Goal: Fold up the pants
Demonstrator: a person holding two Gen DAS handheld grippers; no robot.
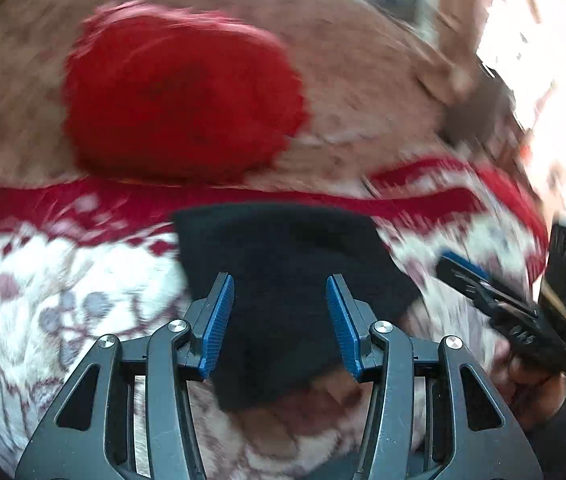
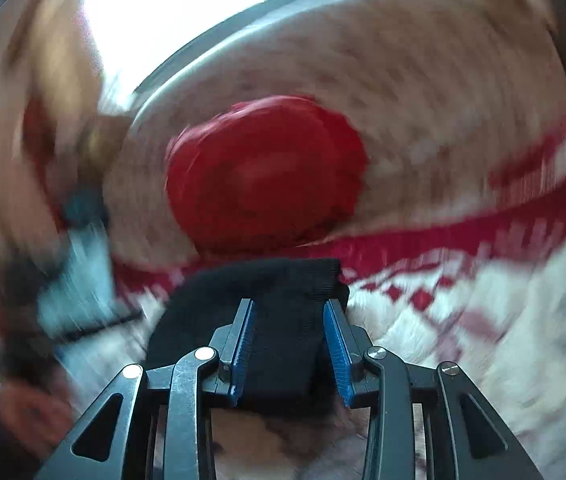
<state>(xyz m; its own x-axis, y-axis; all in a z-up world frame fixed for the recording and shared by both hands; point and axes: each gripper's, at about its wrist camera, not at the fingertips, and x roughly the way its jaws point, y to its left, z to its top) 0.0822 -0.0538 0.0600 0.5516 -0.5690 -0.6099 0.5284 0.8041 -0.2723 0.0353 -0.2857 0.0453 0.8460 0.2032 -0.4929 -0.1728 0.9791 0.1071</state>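
Observation:
The black pants [image 1: 283, 240] lie as a flat folded piece on a white bedspread with a red and grey pattern [image 1: 63, 280]. My left gripper [image 1: 279, 280] hovers over them, open, with the cloth showing in the gap and neither blue pad pinching it. In the right wrist view the ribbed black cloth [image 2: 267, 284] fills the gap of my right gripper [image 2: 290, 304], whose fingers also stand apart, open. From the left wrist view the right gripper [image 1: 457, 270] sits just right of the cloth's corner. Both views are blurred by motion.
A round red cushion [image 1: 179, 96] rests on a speckled beige blanket [image 1: 363, 60] just beyond the pants. A red band of the bedspread [image 2: 483, 232] runs between them. A person's hand [image 1: 523, 376] holds the right gripper. Bright window light fills the far right [image 1: 543, 40].

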